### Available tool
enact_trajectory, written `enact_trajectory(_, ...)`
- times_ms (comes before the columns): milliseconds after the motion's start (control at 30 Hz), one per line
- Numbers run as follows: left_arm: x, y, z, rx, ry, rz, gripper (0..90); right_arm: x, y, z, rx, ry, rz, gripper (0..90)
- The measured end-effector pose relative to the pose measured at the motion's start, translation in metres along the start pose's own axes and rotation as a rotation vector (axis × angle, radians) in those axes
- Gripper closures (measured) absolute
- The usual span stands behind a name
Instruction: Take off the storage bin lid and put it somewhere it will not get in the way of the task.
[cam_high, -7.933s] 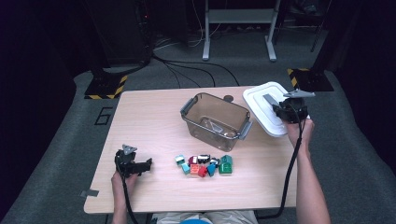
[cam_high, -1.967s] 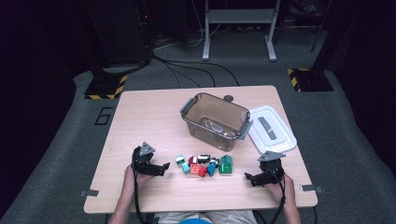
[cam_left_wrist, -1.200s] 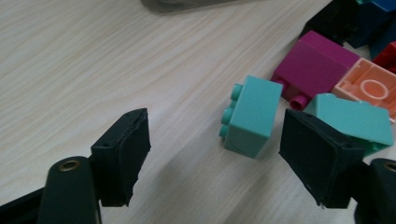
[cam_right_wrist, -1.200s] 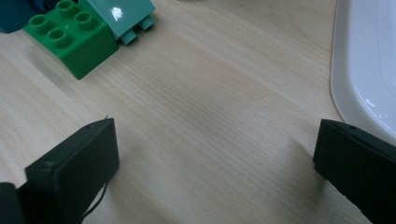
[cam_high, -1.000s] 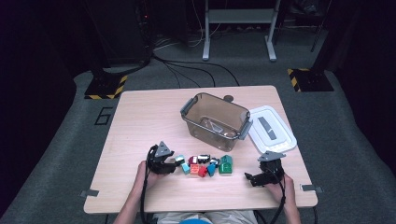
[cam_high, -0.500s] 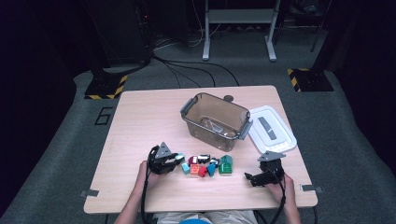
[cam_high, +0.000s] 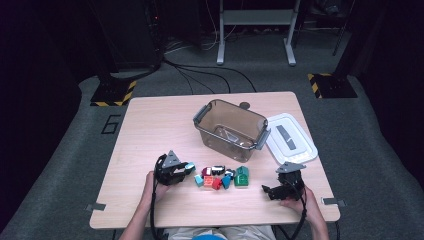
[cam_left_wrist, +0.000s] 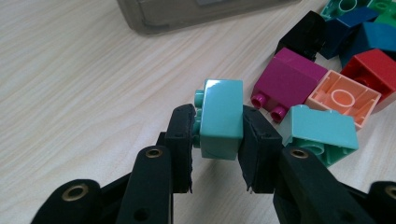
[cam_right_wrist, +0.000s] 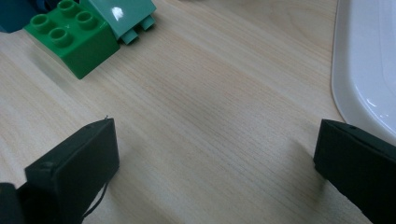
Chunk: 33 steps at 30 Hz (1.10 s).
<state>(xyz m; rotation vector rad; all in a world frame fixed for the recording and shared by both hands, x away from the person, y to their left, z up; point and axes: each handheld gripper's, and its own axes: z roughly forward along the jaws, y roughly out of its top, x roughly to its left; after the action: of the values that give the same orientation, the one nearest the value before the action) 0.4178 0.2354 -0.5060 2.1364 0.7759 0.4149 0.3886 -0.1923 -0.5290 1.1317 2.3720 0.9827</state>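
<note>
- The wooden table (cam_high: 150, 120) carries everything; its far half holds the containers, its near edge the two hands.
- A clear brown bin (cam_high: 231, 131) stands open, right of centre toward the far side, with something pale lying on its floor that is too small to make out.
- The white lid (cam_high: 291, 139) lies flat just beside the bin's right end, probably touching its handle, though the high view is too coarse to be sure.
- The left gripper (cam_high: 186, 169) lies low at the left end of the brick cluster, its jaws clamped on a turquoise brick (cam_left_wrist: 222, 117), one pad on each side; they have just been closing on it.
- The right gripper (cam_high: 268, 191) rests near the table's front right, jaws spread wide over bare wood with nothing between them.
- The brick pile (cam_high: 222, 177) sits between the two grippers, in front of the bin.
- In the left gripper view a magenta brick (cam_left_wrist: 289, 80), a peach brick (cam_left_wrist: 344, 97) lying hollow side up, and a second turquoise brick (cam_left_wrist: 322, 133) crowd just right of the held one.
- In the right gripper view a green brick (cam_right_wrist: 72, 35) lies studs up, touching a paler green one (cam_right_wrist: 125, 15).
</note>
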Motion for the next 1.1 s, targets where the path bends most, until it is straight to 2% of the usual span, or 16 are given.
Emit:
enact_trajectory(500,0.008,0.017,-0.016,-0.015,0.018,0.006,67.1,-0.001,0.0,0.0,0.0,0.009,-0.006,0.0)
enact_trajectory(633,0.009,0.024,-0.017,-0.018,0.013,0.0,67.0,-0.001,0.0,0.0,-0.001,0.011,-0.01,0.0)
enact_trajectory(733,0.011,0.03,-0.018,-0.015,0.02,0.013,67.0,-0.001,0.0,0.0,0.001,0.013,-0.012,0.0)
enact_trajectory(1100,0.011,0.05,-0.02,-0.019,0.027,0.022,67.1,-0.001,0.0,0.0,-0.001,0.01,-0.007,0.0)
